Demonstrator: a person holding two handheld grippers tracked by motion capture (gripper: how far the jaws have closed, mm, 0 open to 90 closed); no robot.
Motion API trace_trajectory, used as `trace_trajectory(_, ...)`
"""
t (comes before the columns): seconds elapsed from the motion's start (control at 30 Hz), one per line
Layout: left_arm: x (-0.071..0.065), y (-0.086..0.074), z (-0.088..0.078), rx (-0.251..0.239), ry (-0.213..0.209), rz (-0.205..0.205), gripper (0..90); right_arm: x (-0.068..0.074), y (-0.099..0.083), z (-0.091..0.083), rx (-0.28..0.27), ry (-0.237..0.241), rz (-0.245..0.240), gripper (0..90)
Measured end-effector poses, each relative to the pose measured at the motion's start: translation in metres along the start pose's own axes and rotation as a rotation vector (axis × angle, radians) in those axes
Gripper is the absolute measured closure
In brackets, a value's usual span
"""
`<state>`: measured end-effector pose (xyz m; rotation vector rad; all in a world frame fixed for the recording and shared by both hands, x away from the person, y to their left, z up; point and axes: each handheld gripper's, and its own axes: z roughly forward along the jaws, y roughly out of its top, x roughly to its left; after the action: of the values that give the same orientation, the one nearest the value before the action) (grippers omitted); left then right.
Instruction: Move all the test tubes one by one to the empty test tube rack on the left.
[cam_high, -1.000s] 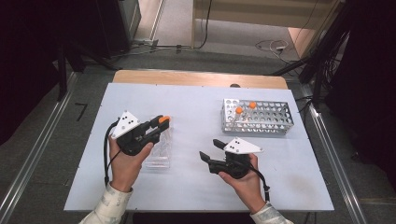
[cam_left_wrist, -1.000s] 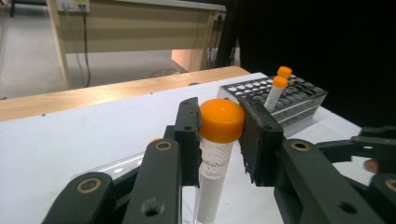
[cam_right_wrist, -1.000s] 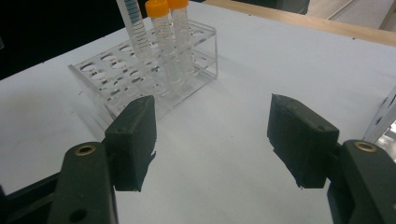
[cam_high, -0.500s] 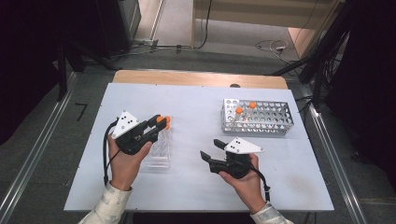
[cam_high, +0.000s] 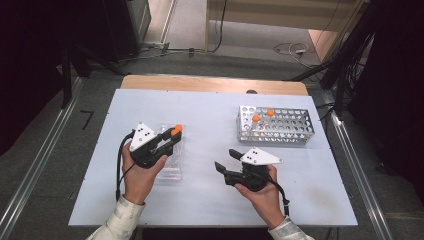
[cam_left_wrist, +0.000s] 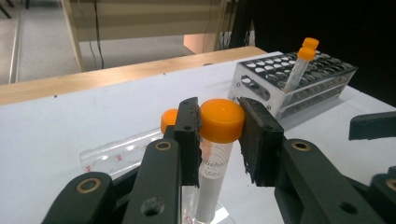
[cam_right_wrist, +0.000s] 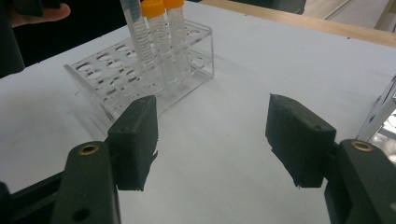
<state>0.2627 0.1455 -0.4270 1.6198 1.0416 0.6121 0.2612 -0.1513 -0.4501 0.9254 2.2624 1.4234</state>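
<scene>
My left gripper is shut on the orange cap of a clear plastic tube. The tube hangs upright over a clear plastic rack, its lower end still among the rack's holes. Two more orange-capped tubes stand in that rack beside it. My right gripper rests low over the white table right of the clear rack, pointing at it. It is open with nothing between its jaws.
A metal tube rack stands at the back right and holds two orange-capped tubes. The white tabletop ends in a wooden strip at the far edge.
</scene>
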Motion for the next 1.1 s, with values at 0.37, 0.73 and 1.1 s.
trace_trajectory(0.37,-0.0024,-0.0037,0.0015,0.022,0.017,0.002,69.6,0.0006,-0.0006,-0.0003,0.004,-0.001,-0.005,33.1)
trace_trajectory(0.73,-0.0022,-0.0052,0.0008,0.035,0.016,-0.01,64.7,0.0011,-0.0009,0.0,0.005,0.0,-0.004,33.1)
trace_trajectory(1.1,-0.0053,-0.0029,-0.0015,0.017,0.008,-0.027,53.7,-0.0005,-0.0009,-0.0008,0.002,-0.006,-0.003,33.0)
